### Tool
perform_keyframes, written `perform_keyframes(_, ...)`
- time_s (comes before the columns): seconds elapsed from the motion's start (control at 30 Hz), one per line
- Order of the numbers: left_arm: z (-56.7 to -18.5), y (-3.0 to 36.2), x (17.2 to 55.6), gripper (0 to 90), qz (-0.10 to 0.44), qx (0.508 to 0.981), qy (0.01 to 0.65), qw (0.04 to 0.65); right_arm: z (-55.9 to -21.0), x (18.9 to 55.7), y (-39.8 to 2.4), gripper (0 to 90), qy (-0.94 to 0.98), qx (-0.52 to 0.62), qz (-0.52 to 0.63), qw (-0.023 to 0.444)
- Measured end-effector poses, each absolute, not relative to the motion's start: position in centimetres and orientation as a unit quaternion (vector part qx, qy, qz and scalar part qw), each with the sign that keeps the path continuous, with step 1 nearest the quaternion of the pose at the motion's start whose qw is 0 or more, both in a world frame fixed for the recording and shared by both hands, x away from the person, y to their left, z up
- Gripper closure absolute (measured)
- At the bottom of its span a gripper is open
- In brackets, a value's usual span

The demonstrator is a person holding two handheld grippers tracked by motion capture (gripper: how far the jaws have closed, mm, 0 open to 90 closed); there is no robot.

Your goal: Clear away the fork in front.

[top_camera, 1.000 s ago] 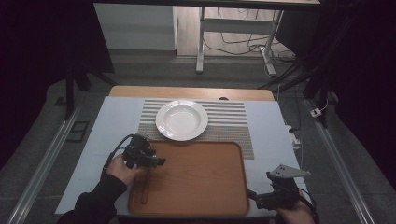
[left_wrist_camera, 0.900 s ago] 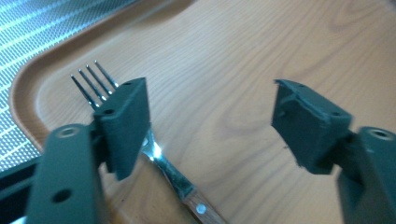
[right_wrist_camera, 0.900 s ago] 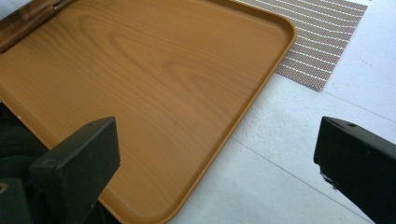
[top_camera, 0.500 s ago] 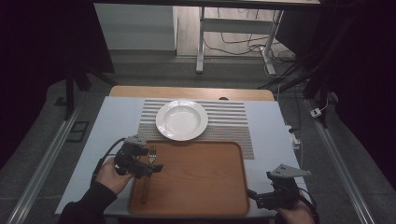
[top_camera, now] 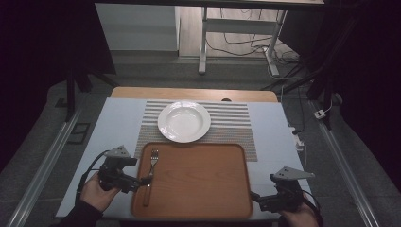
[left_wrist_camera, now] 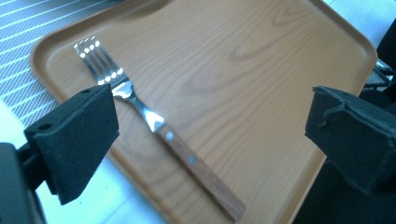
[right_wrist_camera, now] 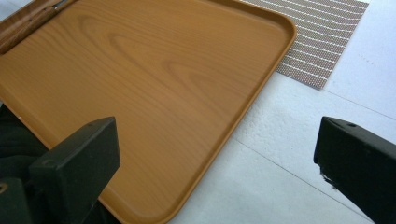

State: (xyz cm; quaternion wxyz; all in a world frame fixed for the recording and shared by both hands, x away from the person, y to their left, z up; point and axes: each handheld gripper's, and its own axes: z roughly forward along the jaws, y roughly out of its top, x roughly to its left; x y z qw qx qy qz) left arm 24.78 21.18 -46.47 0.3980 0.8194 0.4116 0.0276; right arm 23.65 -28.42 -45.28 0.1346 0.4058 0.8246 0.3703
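A fork (top_camera: 150, 172) with a wooden handle lies flat along the left side of the brown wooden tray (top_camera: 203, 189), tines pointing away from me. My left gripper (top_camera: 141, 183) sits at the tray's left rim beside the fork's handle. In the left gripper view its jaws have just been opening and stand wide apart (left_wrist_camera: 210, 140). The fork (left_wrist_camera: 154, 121) lies on the tray (left_wrist_camera: 243, 70) beneath the gap, untouched by the pads. My right gripper (top_camera: 257, 198) rests at the tray's near right corner, open (right_wrist_camera: 215, 163) and empty over the tray's edge (right_wrist_camera: 224, 126).
A white plate (top_camera: 184, 121) stands on a striped placemat (top_camera: 236, 125) just beyond the tray. The white table top (top_camera: 118, 123) lies bare to the left and right. The fork's handle (right_wrist_camera: 25, 23) shows at the top left of the right gripper view.
My left gripper has drawn back to the left and toward me, off the tray, and its jaws have parted. The fork stays lying on the tray. The right gripper has not moved.
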Motion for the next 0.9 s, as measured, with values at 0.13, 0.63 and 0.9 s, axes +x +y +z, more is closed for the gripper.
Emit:
perform_keyframes(0.13, -46.6, 22.3, 23.7, 1.1, 0.029, 0.810, 0.420, 0.409, -45.3, 23.7, -28.4, 0.8, 0.824, 0.406, 0.370, 0.135)
perform_keyframes(0.63, -47.4, 25.6, 20.6, 0.0, 0.041, 0.790, 0.445, 0.419, -45.3, 23.7, -28.4, 0.8, 0.824, 0.407, 0.369, 0.135)
perform_keyframes(0.9, -47.9, 26.9, 19.5, 0.0, 0.054, 0.785, 0.461, 0.411, -45.3, 23.7, -28.4, 0.8, 0.823, 0.410, 0.369, 0.136)
